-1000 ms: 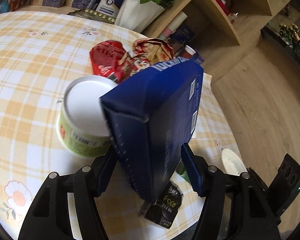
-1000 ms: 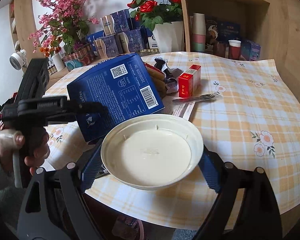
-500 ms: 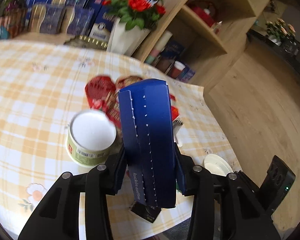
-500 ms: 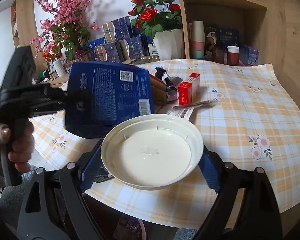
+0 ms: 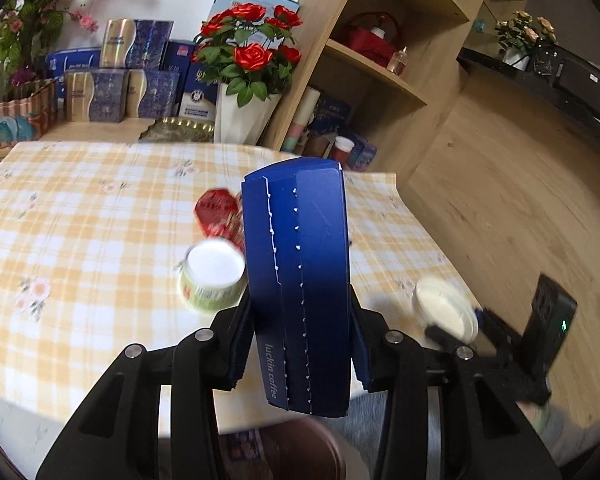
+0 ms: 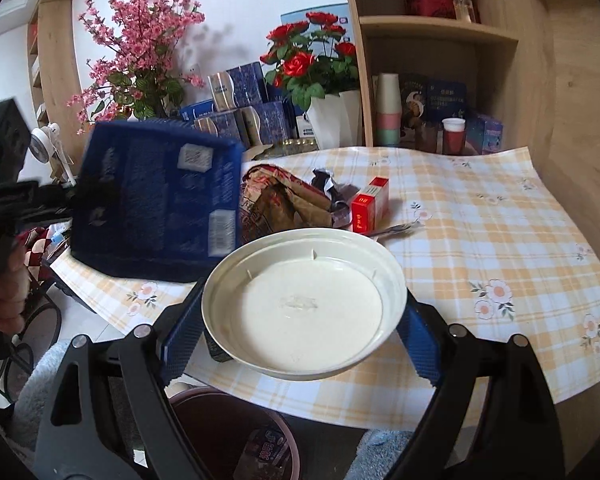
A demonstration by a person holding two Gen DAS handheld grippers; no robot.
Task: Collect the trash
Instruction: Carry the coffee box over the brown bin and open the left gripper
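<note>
Box (image 5: 300,292) blue, upright, raised above table (image 5: 80,216) | left gripper (image 5: 298,344) clamped on its two sides | right gripper (image 6: 300,320) spread wide, gripping cream lid (image 6: 304,304) by the rim | bin (image 6: 236,436) below table edge, wrapper inside

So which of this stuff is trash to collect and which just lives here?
Trash: blue coffee box in left gripper; white lid in right gripper; green tub; crumpled wrappers; bin.
Staying: rose vase; stacked cups.
</note>
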